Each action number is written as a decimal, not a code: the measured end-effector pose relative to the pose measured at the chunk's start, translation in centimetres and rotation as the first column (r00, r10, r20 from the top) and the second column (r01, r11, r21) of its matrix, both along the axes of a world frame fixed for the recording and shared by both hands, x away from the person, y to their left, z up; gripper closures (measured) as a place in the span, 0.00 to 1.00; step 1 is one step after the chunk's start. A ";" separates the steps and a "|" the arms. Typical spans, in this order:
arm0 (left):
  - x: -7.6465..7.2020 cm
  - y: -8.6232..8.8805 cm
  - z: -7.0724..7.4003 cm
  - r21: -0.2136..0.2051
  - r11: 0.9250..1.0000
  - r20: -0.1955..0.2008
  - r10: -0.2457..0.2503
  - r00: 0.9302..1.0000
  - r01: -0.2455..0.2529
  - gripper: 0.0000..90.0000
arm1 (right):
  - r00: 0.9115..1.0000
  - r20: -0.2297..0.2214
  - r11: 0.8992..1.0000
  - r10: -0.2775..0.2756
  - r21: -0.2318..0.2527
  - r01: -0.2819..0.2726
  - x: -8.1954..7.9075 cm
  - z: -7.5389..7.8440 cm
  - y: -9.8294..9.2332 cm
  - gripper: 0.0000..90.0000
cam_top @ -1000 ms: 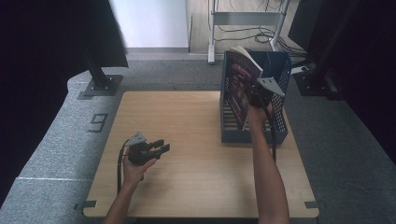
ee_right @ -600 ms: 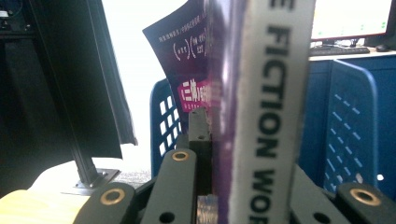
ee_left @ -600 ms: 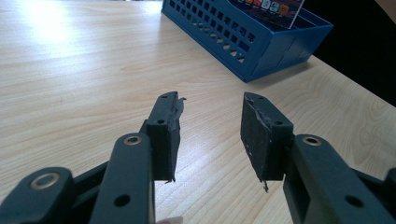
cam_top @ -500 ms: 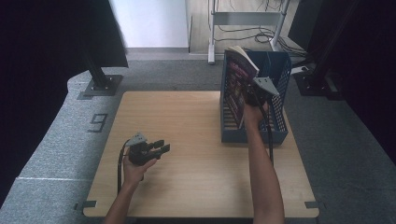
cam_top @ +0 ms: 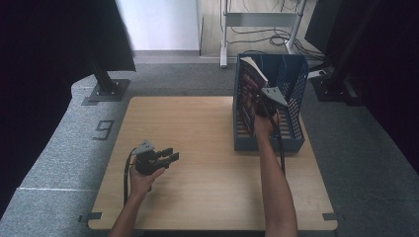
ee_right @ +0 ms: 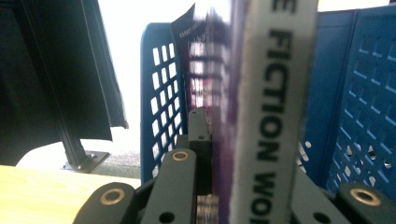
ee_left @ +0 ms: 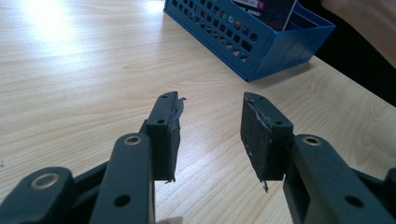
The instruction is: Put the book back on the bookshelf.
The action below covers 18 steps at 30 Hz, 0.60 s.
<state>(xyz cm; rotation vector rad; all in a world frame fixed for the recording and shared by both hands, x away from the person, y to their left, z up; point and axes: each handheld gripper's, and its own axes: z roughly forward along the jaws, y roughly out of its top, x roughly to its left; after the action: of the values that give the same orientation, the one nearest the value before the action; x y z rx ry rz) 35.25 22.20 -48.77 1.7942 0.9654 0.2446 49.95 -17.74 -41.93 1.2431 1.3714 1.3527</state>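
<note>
A paperback book with a dark purple cover and a white spine stands tilted inside the blue perforated basket at the table's far right. My right gripper is shut on the book, its jaws clamping the covers just beside the spine, and it reaches down into the basket. My left gripper rests low over the wooden table at the near left; its jaws stand apart with nothing between them and point toward the basket.
A dark stand foot sits on the grey floor beyond the table's far left corner. A white metal rack with cables stands behind the basket. Bare tabletop lies between the two hands.
My right gripper has sunk with the book, carrying it lower into the basket. The left gripper has stayed where it was.
</note>
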 end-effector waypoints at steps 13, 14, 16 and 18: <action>-0.3 -0.3 0.2 0.009 1.000 0.008 -0.002 1.000 0.002 0.64 | 0.998 -0.001 0.996 0.061 -0.068 -0.060 -1.7 -1.3 0.7 0.90; -0.3 -0.3 0.2 0.009 1.000 0.008 -0.002 1.000 0.002 0.64 | 0.998 -0.001 0.996 0.061 -0.068 -0.060 -1.7 -1.3 0.7 0.90; -0.4 -0.4 0.2 0.012 1.000 0.008 -0.004 1.000 0.004 0.64 | 0.998 -0.010 0.995 0.069 -0.065 -0.070 -2.4 -1.6 0.7 0.89; -0.4 -0.5 0.1 0.014 1.000 0.006 -0.005 1.000 0.005 0.63 | 0.997 -0.033 0.994 0.074 -0.079 -0.076 -2.7 -1.7 0.7 0.88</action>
<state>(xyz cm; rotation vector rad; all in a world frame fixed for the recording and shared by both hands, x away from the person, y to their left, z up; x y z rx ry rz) 34.87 21.75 -48.63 1.8072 0.9567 0.2540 47.22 -17.03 -43.68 1.1732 1.4919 1.3210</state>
